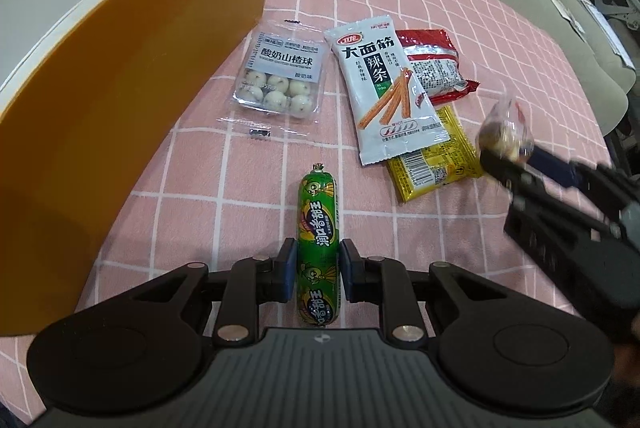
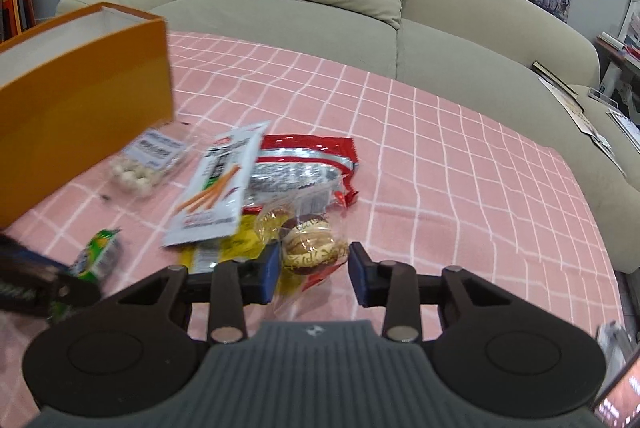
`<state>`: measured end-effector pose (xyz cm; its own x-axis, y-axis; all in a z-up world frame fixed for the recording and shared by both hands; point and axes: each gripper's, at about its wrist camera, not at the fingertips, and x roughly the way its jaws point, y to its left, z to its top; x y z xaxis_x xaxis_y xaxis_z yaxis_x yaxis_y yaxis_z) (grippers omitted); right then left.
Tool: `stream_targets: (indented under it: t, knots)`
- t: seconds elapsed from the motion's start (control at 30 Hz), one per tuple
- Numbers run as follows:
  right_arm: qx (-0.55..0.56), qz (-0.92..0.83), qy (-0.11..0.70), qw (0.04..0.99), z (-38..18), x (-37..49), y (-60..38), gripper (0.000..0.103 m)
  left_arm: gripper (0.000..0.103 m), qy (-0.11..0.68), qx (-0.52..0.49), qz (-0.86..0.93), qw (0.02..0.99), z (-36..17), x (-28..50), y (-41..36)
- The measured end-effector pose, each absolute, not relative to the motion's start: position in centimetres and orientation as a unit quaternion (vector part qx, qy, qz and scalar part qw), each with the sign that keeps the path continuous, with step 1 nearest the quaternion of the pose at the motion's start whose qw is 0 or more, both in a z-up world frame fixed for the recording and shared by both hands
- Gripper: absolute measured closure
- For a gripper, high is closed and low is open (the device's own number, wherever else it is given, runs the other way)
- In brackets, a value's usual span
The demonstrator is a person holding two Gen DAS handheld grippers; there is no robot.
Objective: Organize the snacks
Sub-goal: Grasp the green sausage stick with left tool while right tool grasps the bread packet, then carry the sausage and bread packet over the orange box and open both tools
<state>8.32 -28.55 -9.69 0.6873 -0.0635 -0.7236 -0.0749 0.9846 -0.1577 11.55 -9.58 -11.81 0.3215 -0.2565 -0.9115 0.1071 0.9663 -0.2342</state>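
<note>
While clamping sausage (image 1: 319, 248), left hand-held gripper (image 1: 319, 278) shut.

Both wrist views are evenly and fairly brightly lit by soft indoor light, with no hard shadows on the pink checked cloth (image 1: 460, 8). Glare sits on the silver-and-red foil packet (image 2: 296, 168) and, more faintly, on the white snack bag (image 1: 384, 84). The fisheye lenses bend the cloth's white grid lines strongly, most of all near its far edge, and the orange box (image 1: 120, 100) bows into a curve; the picture corners fall to black. In the left wrist view the middle is sharp enough that print on the packets can be read, while the right gripper (image 1: 504, 156) near the right edge is smeared by motion. The right wrist view is blurred across its left side, where the box and packets look streaked; the sofa (image 2: 460, 28) beyond is clearer.
</note>
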Motion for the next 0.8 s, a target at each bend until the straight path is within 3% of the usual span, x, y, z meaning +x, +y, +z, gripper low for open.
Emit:
stream_targets:
  t: [0.4,0.8]
  knots:
    - [-0.044,0.046,0.385,0.921,-6.6,3.2,-23.8,0.07,0.079,0.526,-0.087,-0.135,0.836,-7.4,8.9,-6.9]
    - [-0.063,0.122,0.328,0.935,-0.8,3.9,-18.1,0.07,0.079,0.452,-0.096,-0.119,0.879,0.1,8.2,-1.5]
